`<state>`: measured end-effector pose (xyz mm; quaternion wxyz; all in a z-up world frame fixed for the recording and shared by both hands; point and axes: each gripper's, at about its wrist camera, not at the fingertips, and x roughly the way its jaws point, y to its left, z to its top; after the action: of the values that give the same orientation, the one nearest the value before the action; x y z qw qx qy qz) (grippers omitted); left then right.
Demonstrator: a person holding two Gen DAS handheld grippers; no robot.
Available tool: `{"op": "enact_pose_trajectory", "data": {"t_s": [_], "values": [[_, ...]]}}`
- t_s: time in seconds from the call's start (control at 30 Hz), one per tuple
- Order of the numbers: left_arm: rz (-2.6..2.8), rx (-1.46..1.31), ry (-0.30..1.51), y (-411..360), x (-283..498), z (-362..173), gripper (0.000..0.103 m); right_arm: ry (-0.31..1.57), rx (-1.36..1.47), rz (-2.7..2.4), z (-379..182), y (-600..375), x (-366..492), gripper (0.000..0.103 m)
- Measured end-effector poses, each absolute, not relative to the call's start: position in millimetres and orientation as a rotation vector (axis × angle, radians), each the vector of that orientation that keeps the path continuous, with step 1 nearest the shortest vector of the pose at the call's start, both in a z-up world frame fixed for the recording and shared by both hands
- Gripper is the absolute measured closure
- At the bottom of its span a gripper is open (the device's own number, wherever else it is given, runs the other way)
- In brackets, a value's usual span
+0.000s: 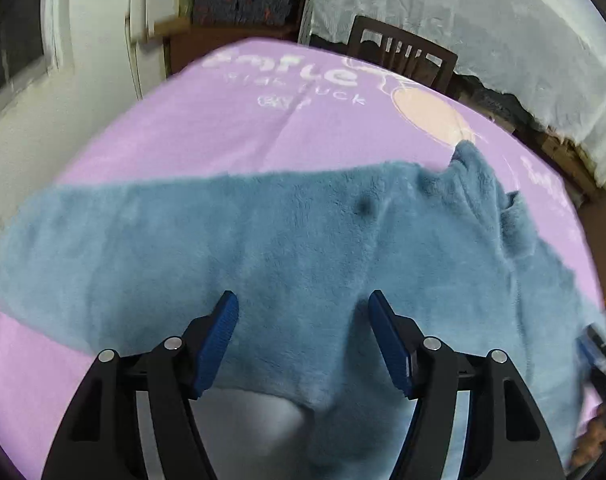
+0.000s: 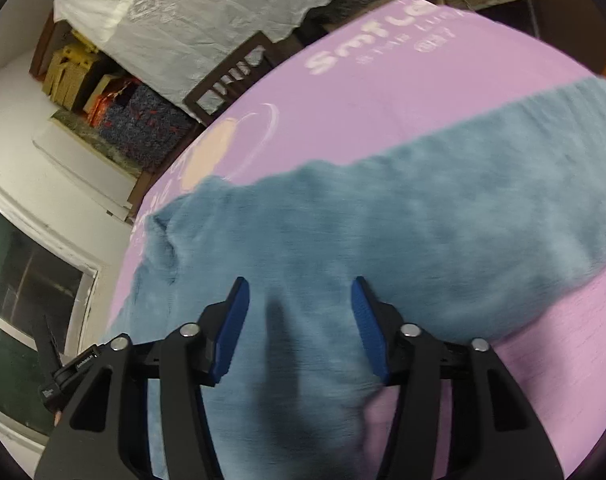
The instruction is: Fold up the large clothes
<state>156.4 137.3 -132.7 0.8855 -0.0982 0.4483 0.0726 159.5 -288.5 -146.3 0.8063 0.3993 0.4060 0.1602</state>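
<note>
A fluffy blue-grey garment (image 1: 287, 236) lies spread across a pink printed cloth (image 1: 231, 124) that covers the table. My left gripper (image 1: 303, 304) is open, its blue pads hovering just above the garment's near part, holding nothing. In the right wrist view the same garment (image 2: 403, 216) stretches from lower left to upper right over the pink cloth (image 2: 363, 80). My right gripper (image 2: 301, 288) is open above the garment's near edge and holds nothing. A rumpled end of the garment (image 1: 479, 176) sticks up at the right.
A dark wooden chair (image 1: 403, 52) stands behind the table, also seen in the right wrist view (image 2: 231, 76). A white plastic sheet (image 1: 483, 20) covers things behind it. White wall and window frame (image 1: 43, 40) at left. Stacked boxes and a patterned bundle (image 2: 143, 120) sit beyond the table.
</note>
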Motion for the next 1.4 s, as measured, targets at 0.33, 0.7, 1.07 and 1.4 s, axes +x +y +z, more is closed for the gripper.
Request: {"op": "enact_pose_trajectory", "data": {"t_s": [0.33,0.7,1.07,1.4], "values": [[0.231,-0.183,0.922,166,152,-133,0.02,0.747,0.955,-0.148,-169,-424,131,0.086],[0.217,-0.359,0.852,194,120,-90,0.021,0.585,0.813,-0.1,-104,-376,117,0.059],[0.03,-0.047,0.961,63,148,-125,0.019,0.786,0.1,0.367,-96,-134,144,0.051],[0.008,0.022,0.987,54,139,-135,0.006,0.904,0.19,0.374,-113,-156,146,0.03]]}}
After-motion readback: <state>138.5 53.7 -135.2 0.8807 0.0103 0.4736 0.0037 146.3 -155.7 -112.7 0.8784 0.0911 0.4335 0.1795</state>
